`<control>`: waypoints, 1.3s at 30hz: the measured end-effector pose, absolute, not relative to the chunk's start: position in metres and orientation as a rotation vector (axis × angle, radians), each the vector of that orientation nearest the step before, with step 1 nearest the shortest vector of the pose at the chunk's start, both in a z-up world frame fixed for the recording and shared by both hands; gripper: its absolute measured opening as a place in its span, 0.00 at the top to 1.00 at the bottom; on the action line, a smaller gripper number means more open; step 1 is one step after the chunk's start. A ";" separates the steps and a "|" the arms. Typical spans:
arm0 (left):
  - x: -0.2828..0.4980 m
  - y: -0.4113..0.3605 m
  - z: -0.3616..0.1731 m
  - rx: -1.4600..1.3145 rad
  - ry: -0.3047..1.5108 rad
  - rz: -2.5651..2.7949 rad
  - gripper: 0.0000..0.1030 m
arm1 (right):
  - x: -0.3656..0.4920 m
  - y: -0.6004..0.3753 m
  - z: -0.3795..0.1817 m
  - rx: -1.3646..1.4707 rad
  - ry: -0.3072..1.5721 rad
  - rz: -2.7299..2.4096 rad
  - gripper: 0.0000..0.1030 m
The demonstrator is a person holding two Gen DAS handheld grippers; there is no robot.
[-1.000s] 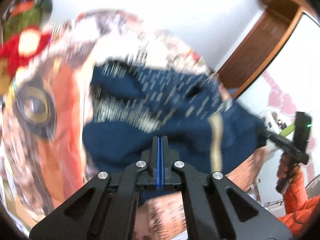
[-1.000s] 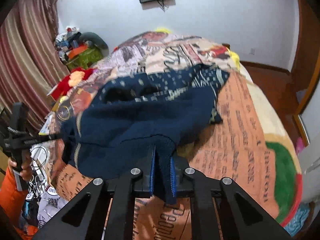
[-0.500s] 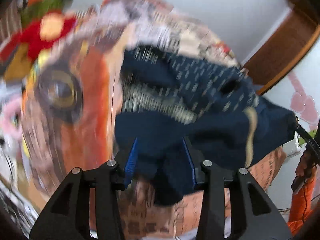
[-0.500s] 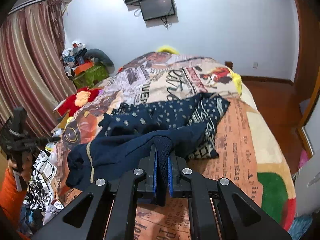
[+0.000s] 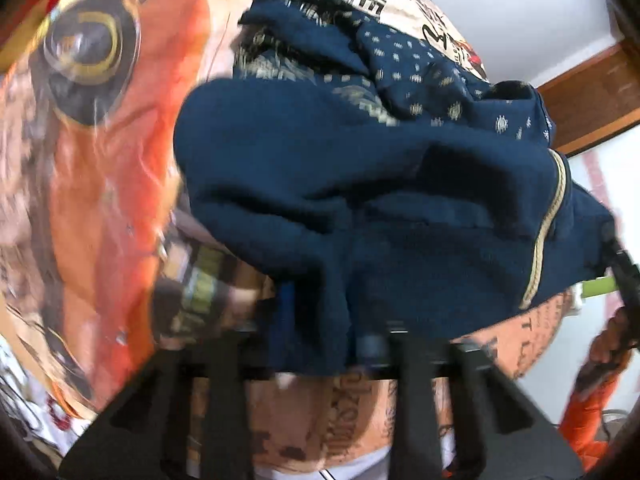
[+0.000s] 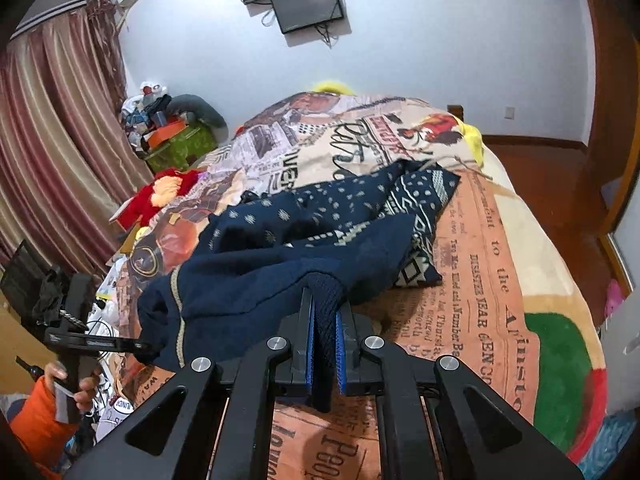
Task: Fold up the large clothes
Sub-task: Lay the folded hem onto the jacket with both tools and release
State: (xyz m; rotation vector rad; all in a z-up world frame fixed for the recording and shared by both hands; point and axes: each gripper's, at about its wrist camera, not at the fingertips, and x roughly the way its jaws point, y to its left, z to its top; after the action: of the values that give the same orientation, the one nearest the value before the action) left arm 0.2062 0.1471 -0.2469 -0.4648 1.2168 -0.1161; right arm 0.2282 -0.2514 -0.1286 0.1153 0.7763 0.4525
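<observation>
The room was lit evenly and softly, with no hard shadows. The right wrist view was sharp, though its edges bent strongly and its corners were black. The left wrist view was smeared by motion, most at the lower part and the left side, and dark at the corners.

Black right gripper (image 6: 325, 344) with blue pads, silver screws; orange sleeve (image 6: 38, 420).

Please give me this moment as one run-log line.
left tongs: closing on navy sweater hem | right tongs: shut on sweater hem | sweater: bunched on bed blanket
</observation>
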 end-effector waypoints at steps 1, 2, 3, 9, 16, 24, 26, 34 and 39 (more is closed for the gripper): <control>0.209 0.147 -0.239 -0.445 1.201 -0.117 0.96 | 0.228 -0.251 -0.127 0.118 0.773 0.457 0.94; 0.210 0.146 -0.230 -0.429 1.179 -0.124 0.96 | 0.229 -0.251 -0.123 0.123 0.767 0.464 0.94; 0.212 0.145 -0.217 -0.416 1.145 -0.136 0.96 | 0.229 -0.251 -0.120 0.128 0.758 0.467 0.94; 0.229 0.161 -0.132 -0.442 0.948 -0.216 0.96 | 0.244 -0.250 -0.102 0.119 0.709 0.469 0.94; 0.298 0.170 -0.090 -0.454 0.868 -0.207 0.97 | 0.294 -0.251 -0.083 0.135 0.670 0.448 0.94; 0.400 0.194 -0.129 -0.527 0.923 -0.116 0.97 | 0.383 -0.245 -0.096 0.152 0.732 0.416 0.94; 0.428 0.198 -0.146 -0.529 0.950 -0.092 0.97 | 0.409 -0.245 -0.104 0.170 0.760 0.412 0.94; 0.494 0.196 -0.224 -0.507 1.072 -0.048 0.97 | 0.488 -0.241 -0.157 0.182 0.900 0.405 0.94; 0.511 0.205 -0.268 -0.511 1.134 -0.008 0.96 | 0.523 -0.245 -0.201 0.235 0.993 0.408 0.94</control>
State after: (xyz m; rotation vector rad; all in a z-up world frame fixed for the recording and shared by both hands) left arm 0.5113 0.2048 -0.2683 -0.5110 1.1343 -0.0083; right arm 0.5228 -0.2447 -0.2007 0.2350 0.9927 0.4078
